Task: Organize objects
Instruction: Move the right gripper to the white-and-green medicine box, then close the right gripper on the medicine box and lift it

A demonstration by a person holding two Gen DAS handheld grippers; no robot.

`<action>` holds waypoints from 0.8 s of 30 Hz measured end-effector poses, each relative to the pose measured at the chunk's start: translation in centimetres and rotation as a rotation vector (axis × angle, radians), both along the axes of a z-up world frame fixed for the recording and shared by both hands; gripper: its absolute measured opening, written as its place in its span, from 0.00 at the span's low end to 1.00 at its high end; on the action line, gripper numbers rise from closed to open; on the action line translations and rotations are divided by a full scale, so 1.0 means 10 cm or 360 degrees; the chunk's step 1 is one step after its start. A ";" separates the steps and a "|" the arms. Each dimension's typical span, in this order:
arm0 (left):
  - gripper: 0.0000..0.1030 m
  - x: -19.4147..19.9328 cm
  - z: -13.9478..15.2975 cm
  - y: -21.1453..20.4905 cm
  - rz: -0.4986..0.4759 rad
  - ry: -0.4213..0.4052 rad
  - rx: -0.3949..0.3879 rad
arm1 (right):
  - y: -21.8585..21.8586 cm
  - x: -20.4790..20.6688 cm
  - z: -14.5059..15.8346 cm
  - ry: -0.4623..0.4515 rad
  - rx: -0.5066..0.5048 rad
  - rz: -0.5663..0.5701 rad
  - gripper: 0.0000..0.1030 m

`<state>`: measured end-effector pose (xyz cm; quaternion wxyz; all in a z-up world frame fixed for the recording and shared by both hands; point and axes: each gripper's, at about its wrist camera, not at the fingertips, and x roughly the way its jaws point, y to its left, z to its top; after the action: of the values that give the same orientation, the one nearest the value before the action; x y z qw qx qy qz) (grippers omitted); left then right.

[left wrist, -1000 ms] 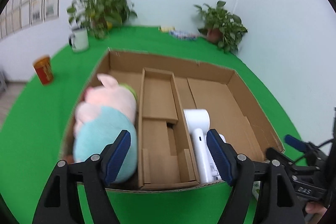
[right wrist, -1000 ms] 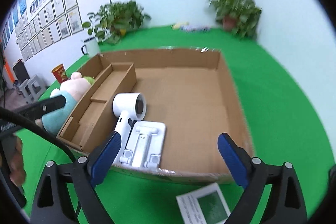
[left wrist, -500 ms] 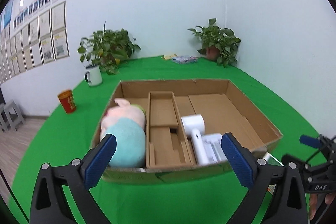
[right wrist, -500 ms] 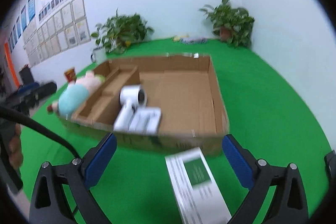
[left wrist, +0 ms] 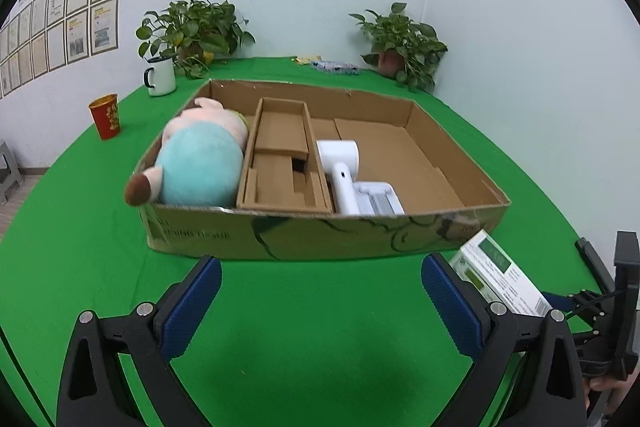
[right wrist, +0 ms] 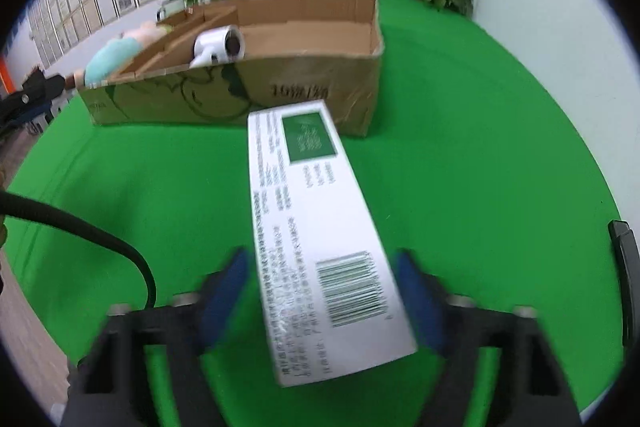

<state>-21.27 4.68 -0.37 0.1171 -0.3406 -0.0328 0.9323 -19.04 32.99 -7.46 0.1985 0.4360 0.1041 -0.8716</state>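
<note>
Since both tools had backed away from the carton, here is how things stood for you:
Counter (left wrist: 312, 307): your two views had pulled back and more of its green cover showed in front of the carton than half a second earlier.
Carton (left wrist: 320, 231): it sat on the counter with the plush pig (left wrist: 200, 163) in its left bay and the white hair dryer (left wrist: 344, 163) right of the divider; the wide right bay looked free, likely where the next item belonged.
White box (right wrist: 316, 227): it lay outside the carton, just in front of its near wall, and now reached between your right tool's fingers.
Right tool (right wrist: 320, 291): you had brought it around the box's barcode end, jaws apart on either side; blur hid whether the pads touched.
Left tool (left wrist: 320, 303): spread wide, holding nothing.
Hidden: the dryer's base behind the carton wall; the box's print was unreadable.
</note>
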 end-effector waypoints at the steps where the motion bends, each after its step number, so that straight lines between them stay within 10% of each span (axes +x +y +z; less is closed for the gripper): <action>1: 0.98 0.02 -0.02 0.01 -0.0016 -0.0012 0.0005 | -0.03 0.03 0.00 0.0007 -0.0009 0.0012 0.64; 5: 0.98 0.01 -0.06 0.01 -0.0097 -0.0098 0.0084 | -0.20 0.18 0.08 -0.0094 -0.0237 0.0111 0.65; 8: 0.98 -0.05 -0.16 0.01 -0.0178 -0.0207 0.0198 | -0.39 0.36 0.15 -0.0071 -0.0328 0.0197 0.87; 20: 0.97 -0.29 -0.92 0.41 -0.0493 -0.0748 0.0723 | -0.67 0.62 0.05 0.0104 -0.0017 0.0328 0.91; 24: 0.94 -0.33 -0.98 0.47 -0.0522 -0.0741 0.0787 | -0.70 0.53 0.00 0.0071 0.0024 0.0333 0.91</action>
<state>-24.61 9.41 -10.14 0.3330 -0.5054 -0.2277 0.7628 -13.73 26.00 -7.42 0.2827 0.4049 0.1598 -0.8548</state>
